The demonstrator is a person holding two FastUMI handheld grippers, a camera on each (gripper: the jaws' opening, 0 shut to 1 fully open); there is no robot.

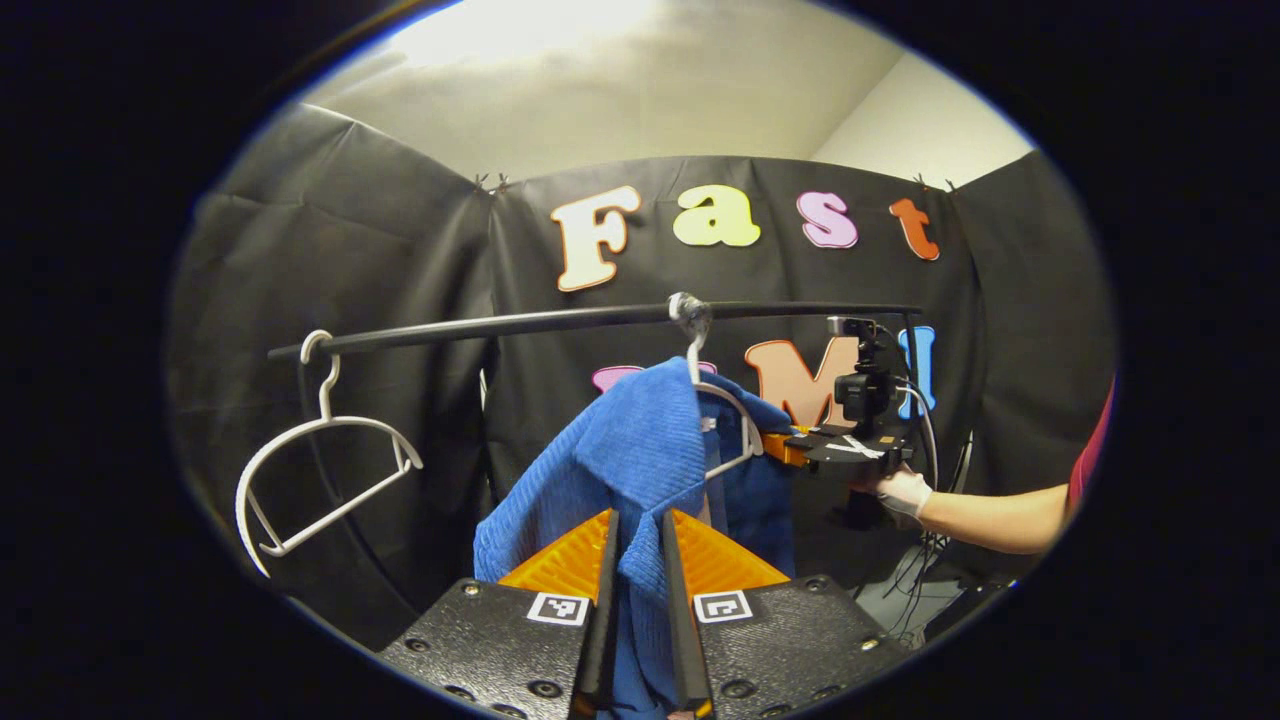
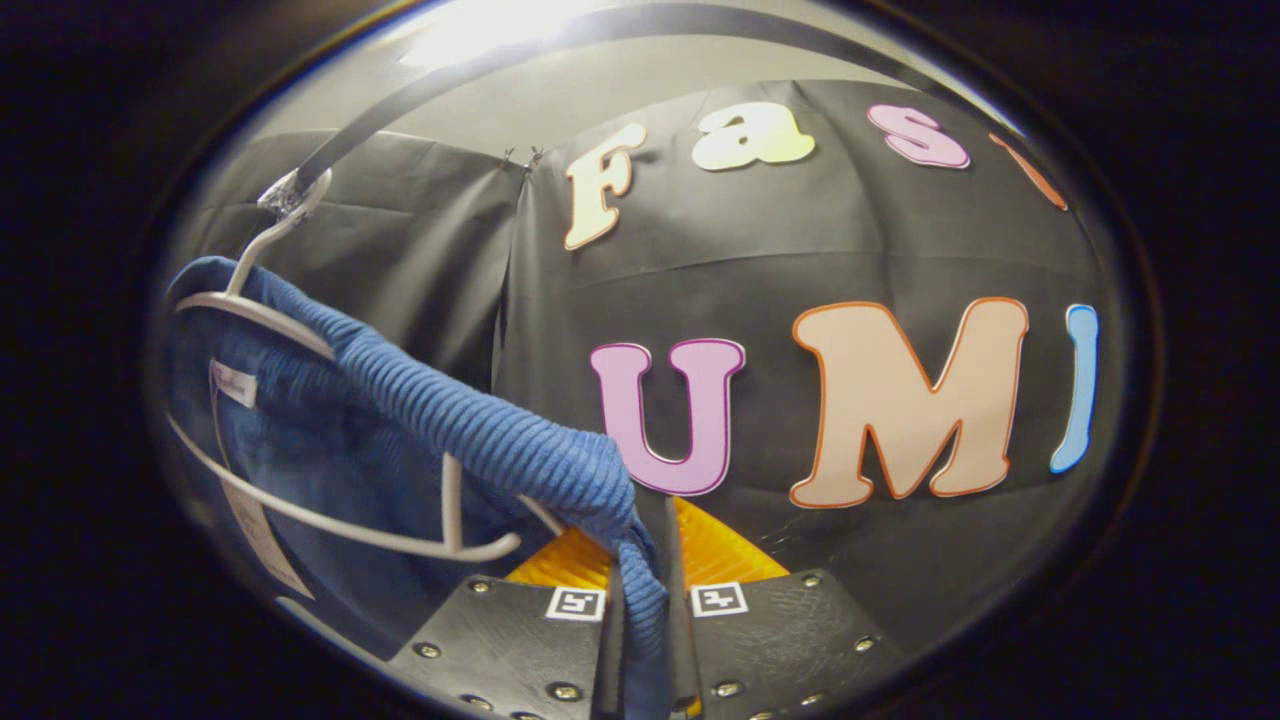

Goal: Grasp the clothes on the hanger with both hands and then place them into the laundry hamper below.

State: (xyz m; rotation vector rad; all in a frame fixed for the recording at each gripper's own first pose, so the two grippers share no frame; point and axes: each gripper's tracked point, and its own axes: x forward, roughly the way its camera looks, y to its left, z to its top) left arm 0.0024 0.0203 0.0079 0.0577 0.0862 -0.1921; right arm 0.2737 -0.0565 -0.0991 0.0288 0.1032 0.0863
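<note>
Both grips set. Left hand-held gripper [image 1: 637, 560] pinches the blue sweater [image 1: 630, 450]; right hand-held gripper [image 2: 640, 575] pinches its ribbed edge. Sweater hangs on the white hanger [image 2: 300, 340] under the rail [image 1: 560, 320]. Risk: collar apparently hooked over the hanger shoulder; uneven pulling could snag it or drag the hanger off.

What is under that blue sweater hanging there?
A white hanger carries the blue sweater; its arms stick out. Both tongs pinch the cloth. The hamper below isn't visible.

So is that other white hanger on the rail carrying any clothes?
No, the second white hanger hangs bare on the rail, left of the blue sweater.
</note>
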